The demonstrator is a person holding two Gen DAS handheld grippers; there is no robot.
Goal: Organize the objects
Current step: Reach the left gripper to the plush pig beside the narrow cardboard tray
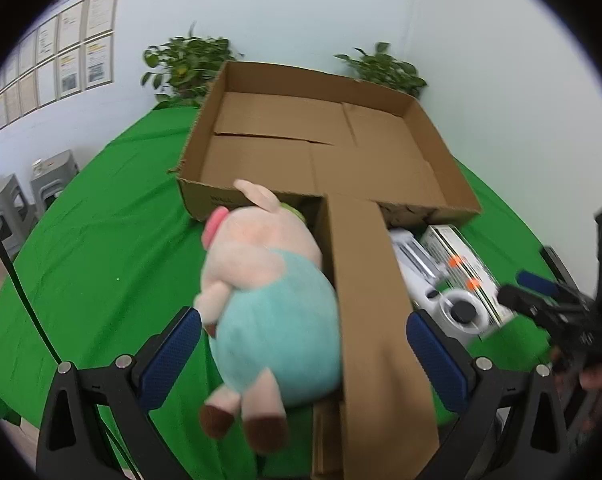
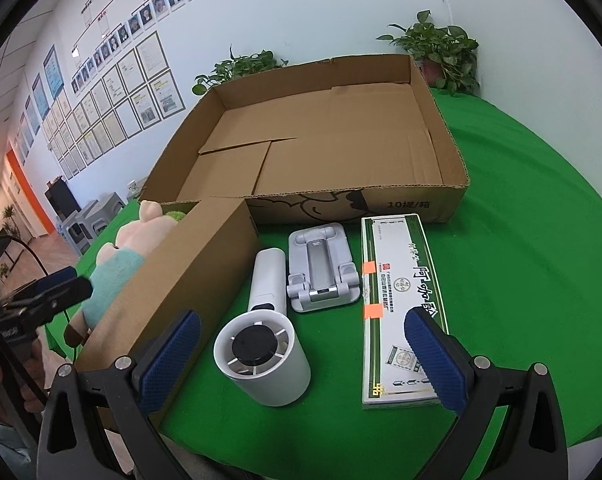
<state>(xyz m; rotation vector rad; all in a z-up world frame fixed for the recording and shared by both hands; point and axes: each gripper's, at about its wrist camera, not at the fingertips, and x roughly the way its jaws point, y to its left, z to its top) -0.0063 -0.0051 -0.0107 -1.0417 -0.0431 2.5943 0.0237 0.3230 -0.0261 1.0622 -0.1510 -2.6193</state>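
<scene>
A pink plush pig in a teal shirt (image 1: 261,300) lies on the green table beside the folded-down flap (image 1: 373,320) of a shallow, empty cardboard box (image 1: 321,136). My left gripper (image 1: 303,344) is open around the pig and the flap, apart from both. In the right wrist view, a white handheld fan (image 2: 261,344), a grey folding stand (image 2: 321,272) and a long white and green box (image 2: 401,304) lie in front of the cardboard box (image 2: 321,140). My right gripper (image 2: 303,354) is open just above the fan. The pig (image 2: 117,268) shows left of the flap.
The round table has a green cloth (image 2: 521,220). Two potted plants (image 2: 441,52) stand behind the box by the wall. Grey stools (image 1: 9,208) stand left of the table. My left gripper shows at the left edge of the right wrist view (image 2: 57,292).
</scene>
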